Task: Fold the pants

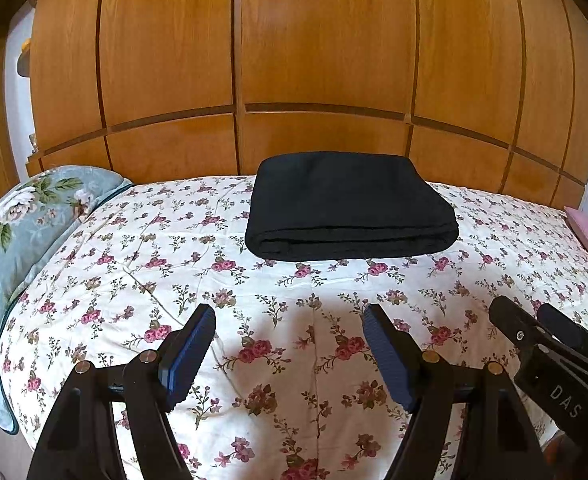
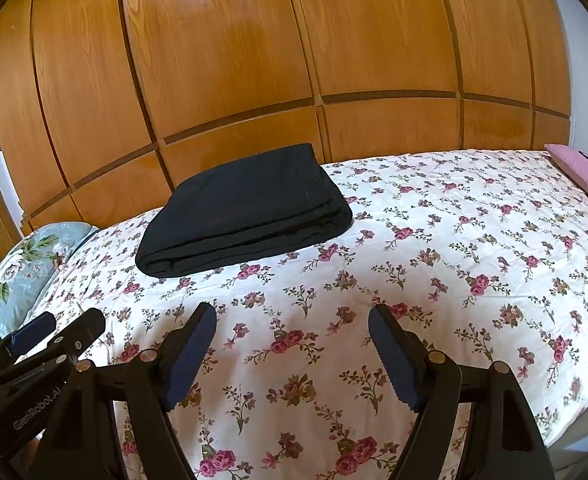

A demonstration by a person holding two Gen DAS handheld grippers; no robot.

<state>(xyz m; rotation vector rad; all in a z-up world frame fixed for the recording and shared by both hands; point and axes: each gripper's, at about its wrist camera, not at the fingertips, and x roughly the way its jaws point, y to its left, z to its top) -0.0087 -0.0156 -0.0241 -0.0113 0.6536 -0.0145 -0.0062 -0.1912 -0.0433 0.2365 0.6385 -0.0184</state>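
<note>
The black pants (image 1: 350, 206) lie folded in a compact rectangular stack at the far side of the floral bedspread (image 1: 294, 320), near the wooden wardrobe. They also show in the right wrist view (image 2: 245, 212), left of centre. My left gripper (image 1: 289, 316) is open and empty, held above the bed's near part, well short of the pants. My right gripper (image 2: 294, 316) is open and empty, also above the near part of the bed. Each gripper shows at the edge of the other's view: the right one (image 1: 526, 320) and the left one (image 2: 69, 326).
A wooden wardrobe (image 1: 326, 60) stands right behind the bed. A blue floral pillow (image 1: 17, 232) lies at the left end of the bed. A pink pillow (image 2: 586, 172) lies at the right end.
</note>
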